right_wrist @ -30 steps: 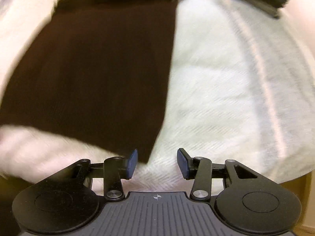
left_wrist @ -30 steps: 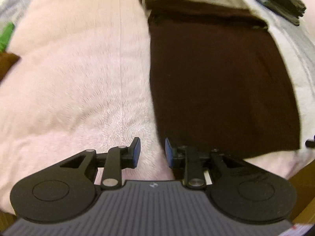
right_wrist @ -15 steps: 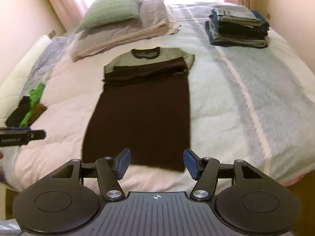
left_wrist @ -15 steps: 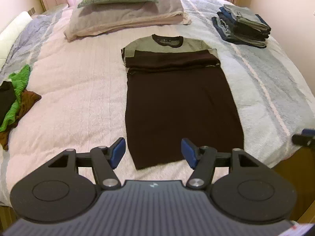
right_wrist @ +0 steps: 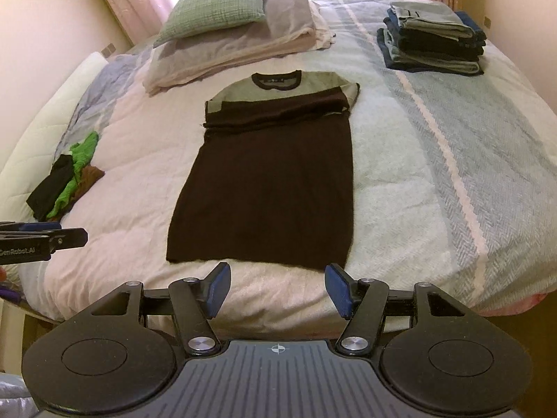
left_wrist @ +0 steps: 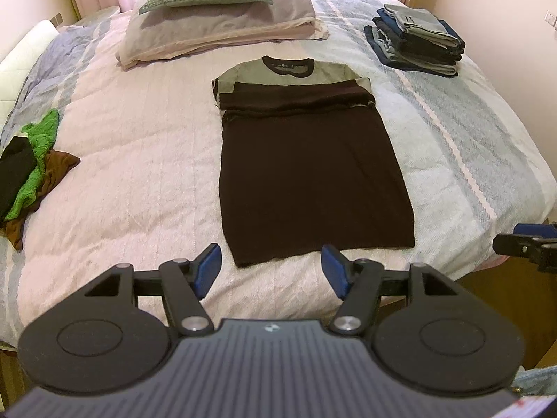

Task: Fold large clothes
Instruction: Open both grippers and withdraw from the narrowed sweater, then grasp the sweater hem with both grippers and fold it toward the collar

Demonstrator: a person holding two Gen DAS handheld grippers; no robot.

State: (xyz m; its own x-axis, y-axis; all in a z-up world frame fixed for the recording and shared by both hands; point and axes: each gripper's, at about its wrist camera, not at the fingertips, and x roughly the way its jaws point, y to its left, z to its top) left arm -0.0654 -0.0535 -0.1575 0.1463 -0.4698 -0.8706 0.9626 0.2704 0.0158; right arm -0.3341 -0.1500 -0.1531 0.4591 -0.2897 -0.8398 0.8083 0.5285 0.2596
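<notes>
A dark brown shirt with a pale green yoke (left_wrist: 313,174) (right_wrist: 268,181) lies flat in the middle of the bed, its sleeves folded across the chest and its hem toward me. My left gripper (left_wrist: 271,268) hangs open above the near hem, nothing between its blue pads. My right gripper (right_wrist: 277,287) is likewise open and empty just short of the hem. Each gripper shows at the edge of the other's view: the right gripper (left_wrist: 525,242), the left gripper (right_wrist: 45,238).
A stack of folded jeans (left_wrist: 417,40) (right_wrist: 435,40) sits at the far right of the bed (left_wrist: 139,139). Pillows (left_wrist: 216,17) (right_wrist: 229,31) lie at the head. A heap of green, black and brown clothes (left_wrist: 28,174) (right_wrist: 66,181) rests at the left edge.
Both grippers rose and drew back from the shirt's hem, so the whole bed came into view. Their jaws spread wider.
</notes>
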